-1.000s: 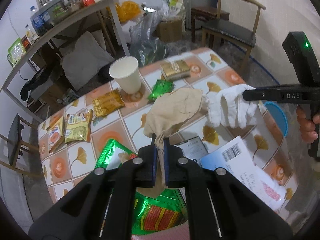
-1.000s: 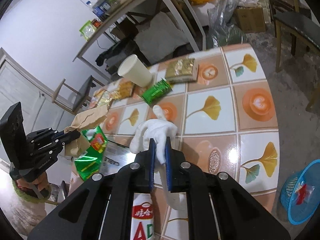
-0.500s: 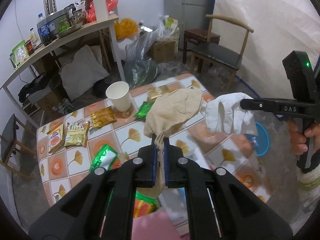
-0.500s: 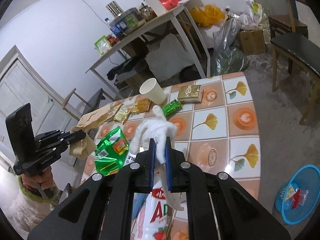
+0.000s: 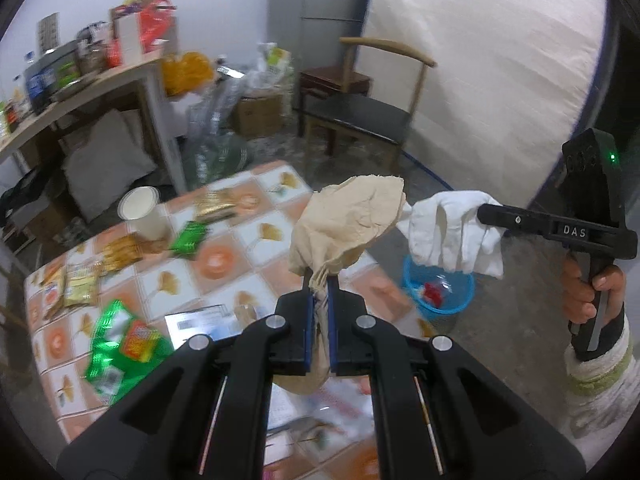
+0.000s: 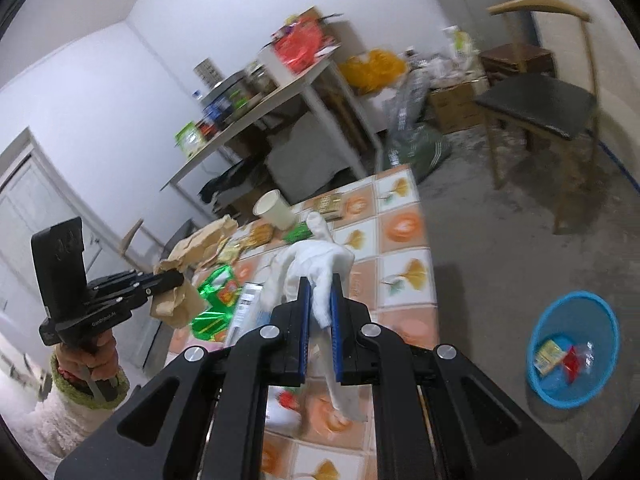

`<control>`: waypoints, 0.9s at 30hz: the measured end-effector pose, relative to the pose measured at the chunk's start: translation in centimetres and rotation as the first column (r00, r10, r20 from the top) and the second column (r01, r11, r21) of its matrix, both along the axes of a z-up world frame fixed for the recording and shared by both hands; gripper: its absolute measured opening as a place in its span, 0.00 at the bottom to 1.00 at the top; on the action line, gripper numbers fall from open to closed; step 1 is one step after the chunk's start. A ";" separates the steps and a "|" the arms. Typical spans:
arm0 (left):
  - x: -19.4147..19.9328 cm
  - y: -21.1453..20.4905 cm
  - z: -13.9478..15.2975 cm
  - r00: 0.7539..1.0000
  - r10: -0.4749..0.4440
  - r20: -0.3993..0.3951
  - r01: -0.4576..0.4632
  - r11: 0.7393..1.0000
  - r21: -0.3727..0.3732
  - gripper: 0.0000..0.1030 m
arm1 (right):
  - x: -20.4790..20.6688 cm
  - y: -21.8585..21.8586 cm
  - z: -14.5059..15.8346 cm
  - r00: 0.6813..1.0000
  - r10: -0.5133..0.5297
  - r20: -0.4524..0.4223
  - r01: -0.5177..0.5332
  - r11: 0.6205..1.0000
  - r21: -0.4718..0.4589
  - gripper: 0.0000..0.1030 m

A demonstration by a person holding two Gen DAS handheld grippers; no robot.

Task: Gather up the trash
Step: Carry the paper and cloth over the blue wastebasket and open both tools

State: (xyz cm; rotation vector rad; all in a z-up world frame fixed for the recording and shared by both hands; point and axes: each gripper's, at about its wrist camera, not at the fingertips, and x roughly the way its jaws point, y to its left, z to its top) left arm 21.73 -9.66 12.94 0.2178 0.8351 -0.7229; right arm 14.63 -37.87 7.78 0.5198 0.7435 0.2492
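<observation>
The left gripper (image 5: 319,292) pinches a crumpled brown paper bag (image 5: 348,220) above the tiled table (image 5: 224,256); the right gripper (image 6: 319,300) pinches a white cloth (image 6: 316,264). Only the right wrist view shows a yellow packet (image 6: 549,356) inside the blue basket (image 6: 600,312) on the floor.

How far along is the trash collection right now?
Partly done: the blue basket on the floor already holds a few wrappers. In hand: the left gripper is shut on the brown paper bag, and the right gripper is shut on the white tissue; neither is in the basket yet. Left on the table: the paper cup, the green wrapper and other snack packets.
</observation>
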 end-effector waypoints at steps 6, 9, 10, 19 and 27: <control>-1.6 -7.7 -2.2 0.989 -0.124 -0.086 0.124 0.992 -0.004 0.04 | -5.6 -6.2 -1.2 0.987 -0.158 -0.025 0.158 0.987 -0.009 0.09; -2.2 -12.8 -4.0 0.971 -0.181 -0.157 0.184 0.983 0.003 0.04 | -8.3 -9.7 -2.5 0.966 -0.254 -0.055 0.253 0.967 -0.011 0.09; -2.4 -14.5 -4.7 0.964 -0.197 -0.178 0.202 0.979 0.007 0.04 | -9.5 -11.1 -3.3 0.952 -0.299 -0.069 0.299 0.954 -0.023 0.09; -4.6 -29.3 -11.9 0.888 -0.301 -0.349 0.344 0.937 0.067 0.05 | -14.6 -18.5 -10.8 0.831 -0.513 -0.213 0.520 0.854 -0.026 0.09; -4.1 -38.5 -18.8 0.835 -0.292 -0.467 0.374 0.923 0.091 0.05 | -13.8 -23.4 -18.4 0.725 -0.596 -0.346 0.641 0.767 0.021 0.09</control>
